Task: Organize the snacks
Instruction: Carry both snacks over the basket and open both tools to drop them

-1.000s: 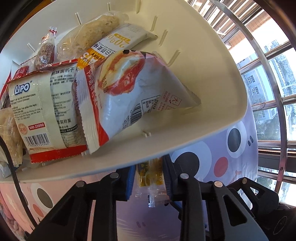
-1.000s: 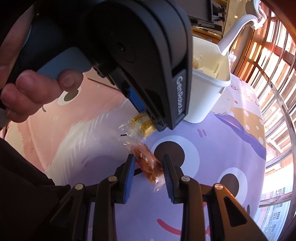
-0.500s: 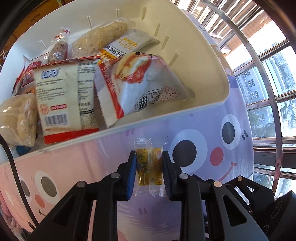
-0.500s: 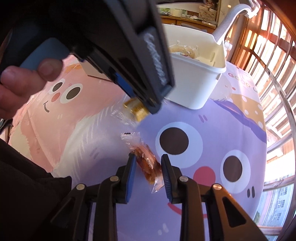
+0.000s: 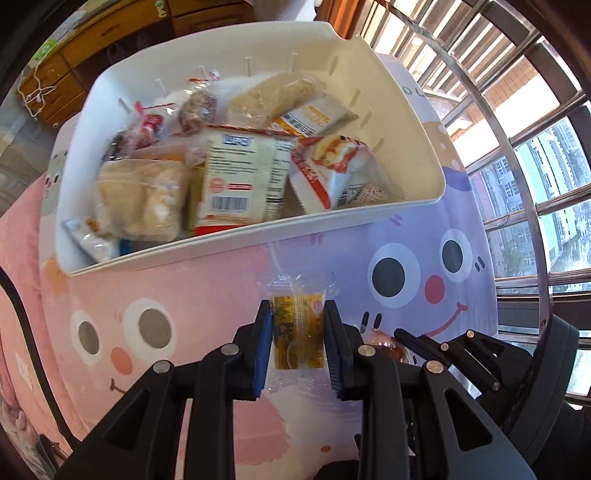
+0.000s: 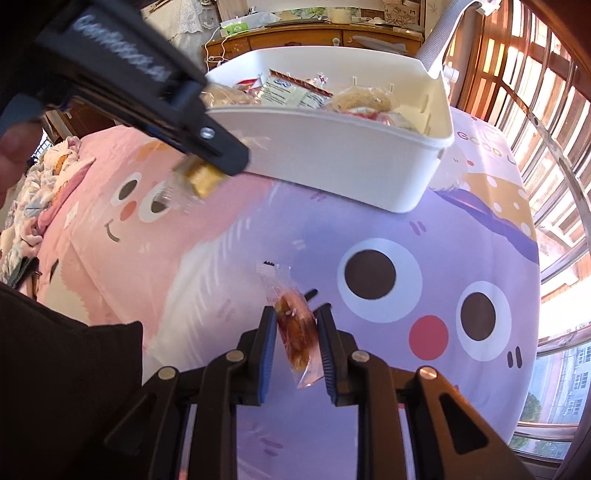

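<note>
My left gripper [image 5: 298,332] is shut on a small yellow snack packet [image 5: 297,328] and holds it in the air in front of the white bin [image 5: 406,206]. The bin is full of snack packs, among them a white Lipo pack [image 5: 236,177]. In the right wrist view the left gripper [image 6: 207,162] hangs high at the left with the yellow packet [image 6: 201,177], near the bin's [image 6: 332,155] front wall. My right gripper [image 6: 295,332] is shut on an orange-brown snack in clear wrap [image 6: 295,325], above the cartoon cloth.
The table wears a pink and purple cartoon-face cloth [image 6: 388,295]. A barred window [image 5: 517,147] runs along the right. A wooden cabinet [image 6: 314,35] stands behind the bin. The right gripper's body [image 5: 480,354] sits low right in the left wrist view.
My left gripper has pulled back and up from the bin's edge with the yellow packet. My right gripper has lifted the orange-brown snack away from the cloth.
</note>
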